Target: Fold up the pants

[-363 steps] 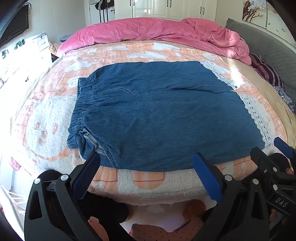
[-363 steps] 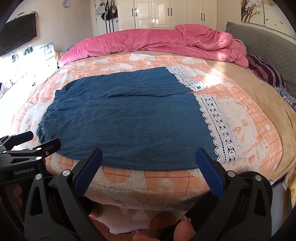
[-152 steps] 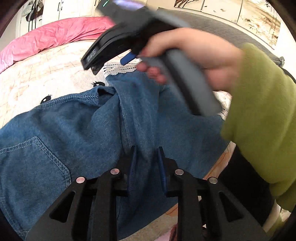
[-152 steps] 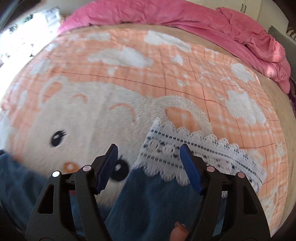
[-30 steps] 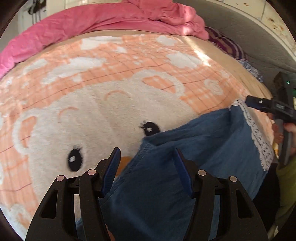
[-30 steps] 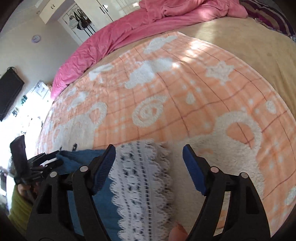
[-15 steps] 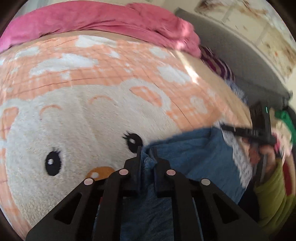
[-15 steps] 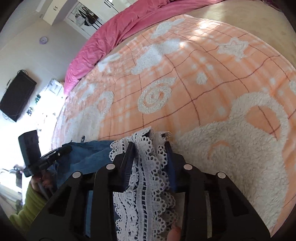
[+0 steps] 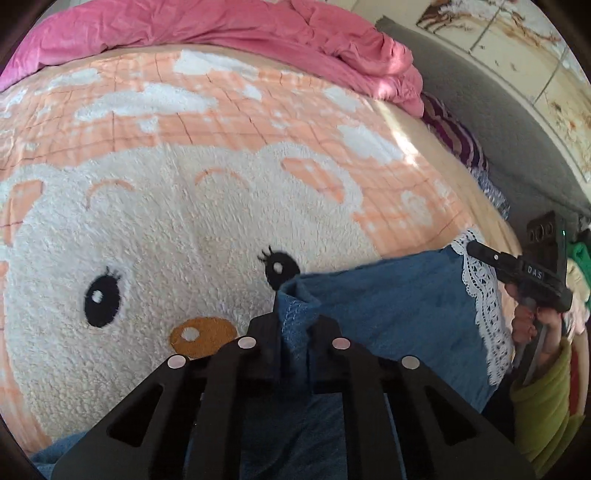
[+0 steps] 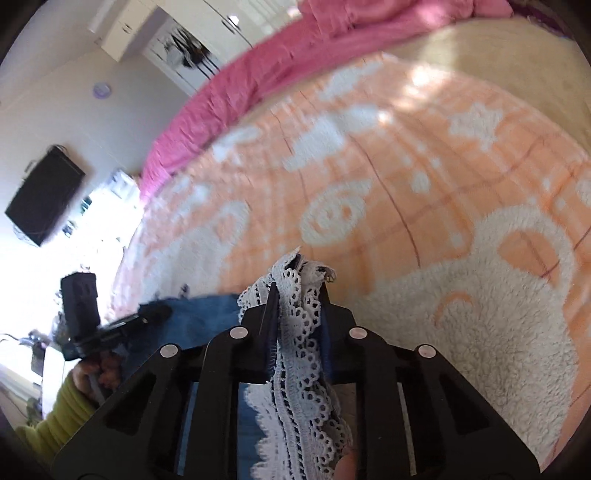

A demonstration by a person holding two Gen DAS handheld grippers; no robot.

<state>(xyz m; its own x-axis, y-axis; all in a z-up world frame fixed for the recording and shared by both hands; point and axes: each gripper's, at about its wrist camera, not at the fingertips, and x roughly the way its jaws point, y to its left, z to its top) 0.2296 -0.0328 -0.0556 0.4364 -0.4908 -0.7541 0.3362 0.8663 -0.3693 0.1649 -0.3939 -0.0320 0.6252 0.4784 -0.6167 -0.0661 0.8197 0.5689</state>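
Note:
The blue denim pants [image 9: 388,306] with a white lace hem [image 9: 480,306] lie folded on the bear-print blanket [image 9: 184,229]. My left gripper [image 9: 295,314] is shut on a bunched denim corner next to the bear's eye. At the right edge of that view, my right gripper [image 9: 472,248] grips the lace end. In the right wrist view, the right gripper [image 10: 298,292] has its jaws closing, with the pads pressing the gathered lace hem [image 10: 299,332] between them. The left gripper [image 10: 160,313] shows far left at the denim [image 10: 210,310].
A crumpled pink duvet [image 9: 221,26] lies along the far side of the bed. A grey headboard [image 9: 480,110] and a striped pillow [image 9: 454,140] are at the right. A person's hand and green sleeve [image 9: 543,406] hold the right gripper. A wall TV [image 10: 44,195] hangs at left.
Both grippers went from open to closed: the left on the denim corner, the right on the lace hem, which now bunches tighter. Both views have tilted slightly.

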